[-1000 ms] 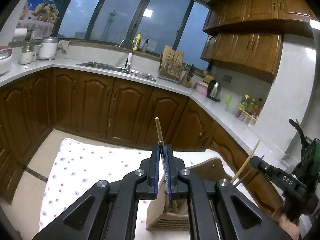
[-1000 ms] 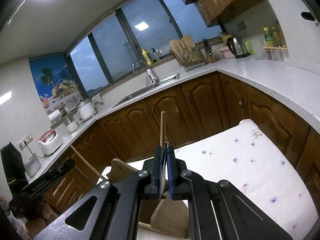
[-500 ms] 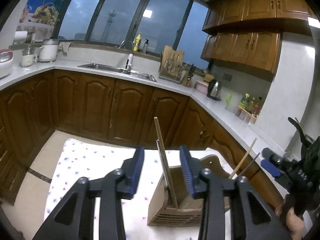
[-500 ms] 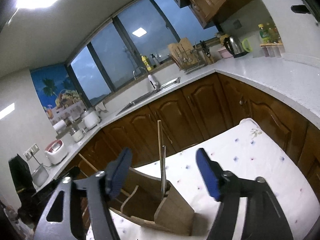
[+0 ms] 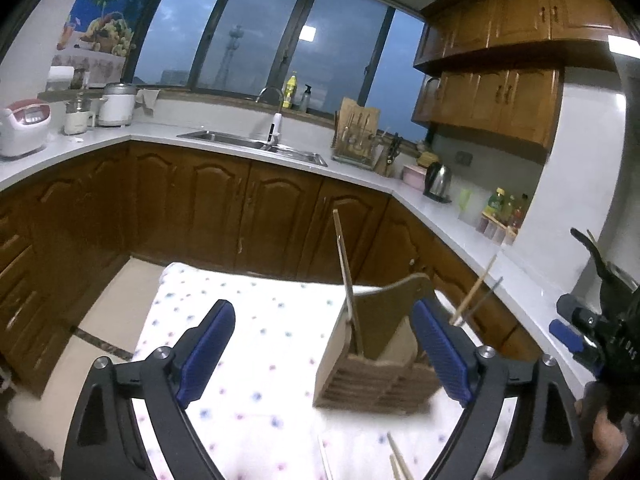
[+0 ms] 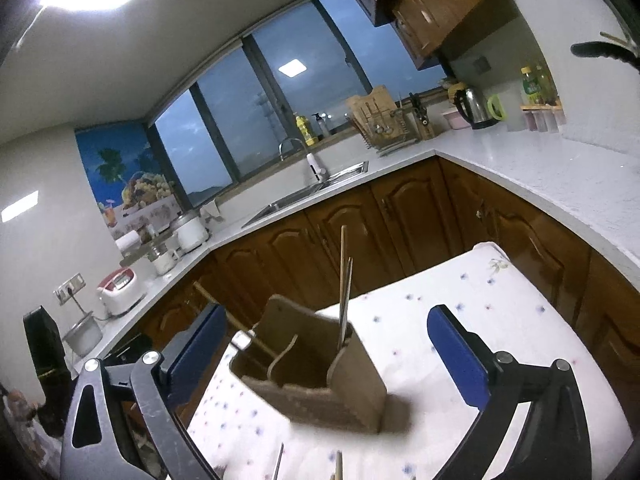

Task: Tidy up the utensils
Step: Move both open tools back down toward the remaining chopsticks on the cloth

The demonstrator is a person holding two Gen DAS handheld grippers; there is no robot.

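Observation:
A wooden utensil holder (image 5: 372, 364) stands on a table with a floral cloth (image 5: 248, 364); it also shows in the right wrist view (image 6: 316, 376). A wooden chopstick and a thin metal utensil (image 5: 346, 276) stand upright in one slot, and another pair (image 5: 476, 296) leans out of its far side. The upright pair also shows in the right wrist view (image 6: 344, 280). My left gripper (image 5: 328, 356) is open wide and empty, just short of the holder. My right gripper (image 6: 328, 356) is open wide and empty, facing the holder.
More loose utensils lie on the cloth near the bottom edge (image 5: 396, 460) and in the right wrist view (image 6: 338, 464). Brown cabinets (image 5: 224, 208) and a white counter (image 5: 460, 232) ring the table. The right gripper (image 5: 600, 336) shows at the left view's right edge.
Both grippers opened, let go of the chopstick and metal utensil standing in the holder, and drew back from it. The jaws are now wider apart than half a second ago.

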